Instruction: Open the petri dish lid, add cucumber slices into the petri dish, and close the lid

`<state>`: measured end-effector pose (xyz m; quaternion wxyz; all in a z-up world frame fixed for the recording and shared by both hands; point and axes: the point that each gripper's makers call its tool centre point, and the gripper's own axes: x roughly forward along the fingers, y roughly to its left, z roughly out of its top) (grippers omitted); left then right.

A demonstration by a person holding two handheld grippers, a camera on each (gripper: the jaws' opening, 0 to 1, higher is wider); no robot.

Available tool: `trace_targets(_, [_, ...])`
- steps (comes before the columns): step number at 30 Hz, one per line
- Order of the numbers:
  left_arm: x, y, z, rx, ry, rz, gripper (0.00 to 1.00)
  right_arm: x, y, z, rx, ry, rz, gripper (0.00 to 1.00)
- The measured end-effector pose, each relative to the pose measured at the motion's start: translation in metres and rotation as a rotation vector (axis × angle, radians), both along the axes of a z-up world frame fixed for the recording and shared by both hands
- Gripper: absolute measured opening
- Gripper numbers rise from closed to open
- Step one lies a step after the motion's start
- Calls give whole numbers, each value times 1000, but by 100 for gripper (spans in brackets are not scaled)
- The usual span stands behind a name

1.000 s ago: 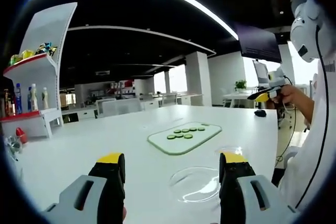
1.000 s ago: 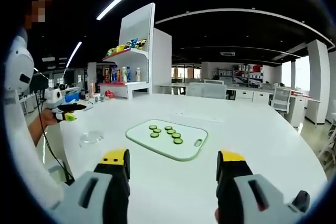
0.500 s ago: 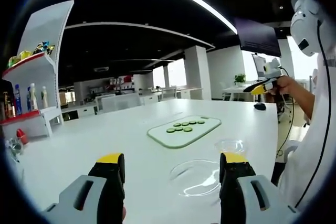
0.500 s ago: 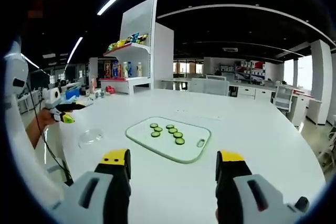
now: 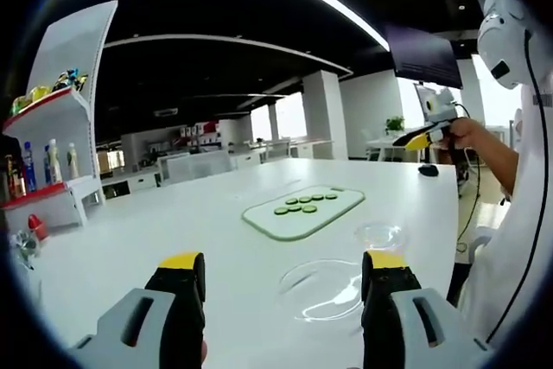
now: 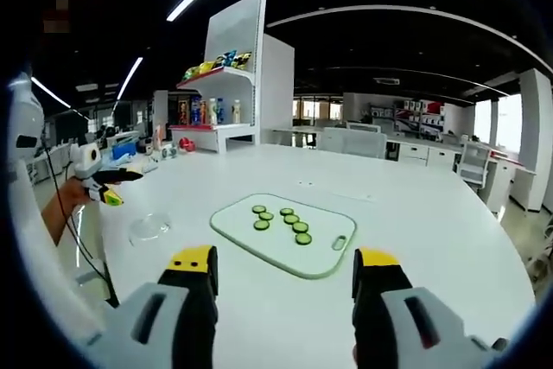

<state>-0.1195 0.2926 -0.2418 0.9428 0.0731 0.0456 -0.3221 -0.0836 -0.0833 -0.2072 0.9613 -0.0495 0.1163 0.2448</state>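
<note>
A clear petri dish (image 5: 321, 289) lies on the white table (image 5: 155, 231), just ahead of my left gripper (image 5: 283, 264) and nearer its right jaw. A smaller clear round piece (image 5: 380, 234) sits right behind it. Farther on is a pale green cutting board (image 5: 302, 211) with several cucumber slices (image 5: 302, 205). My left gripper is open and holds nothing. My right gripper (image 6: 283, 259) is also open and holds nothing, hovering short of the cutting board (image 6: 285, 235) and its cucumber slices (image 6: 282, 220). The petri dish (image 6: 149, 227) lies far left, near the left gripper (image 6: 102, 182).
A white shelf unit (image 6: 226, 101) with bottles and snack packs stands at the table's far side. The right gripper (image 5: 422, 138) is held up in a person's hand beyond the table's right edge. A small dark object (image 5: 428, 170) lies there. Desks and chairs fill the background.
Both views have shifted slightly. The right view has come a little closer to the cutting board. Both grippers stay open, and the dish and slices have not moved.
</note>
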Motion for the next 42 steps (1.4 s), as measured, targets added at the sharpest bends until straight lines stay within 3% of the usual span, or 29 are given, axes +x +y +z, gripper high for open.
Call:
trace_targets(19, [2,-2,-10,8,27,-20,74,32,34,9,-25,10,65,61])
trace_targets(33, [4,5,-10,5,31,-10,74,51,63,2,-127,51,140,60])
trace_targets(42, [6,3,-12,2,36,-5,74,65,73,-7,-123,81,162,58])
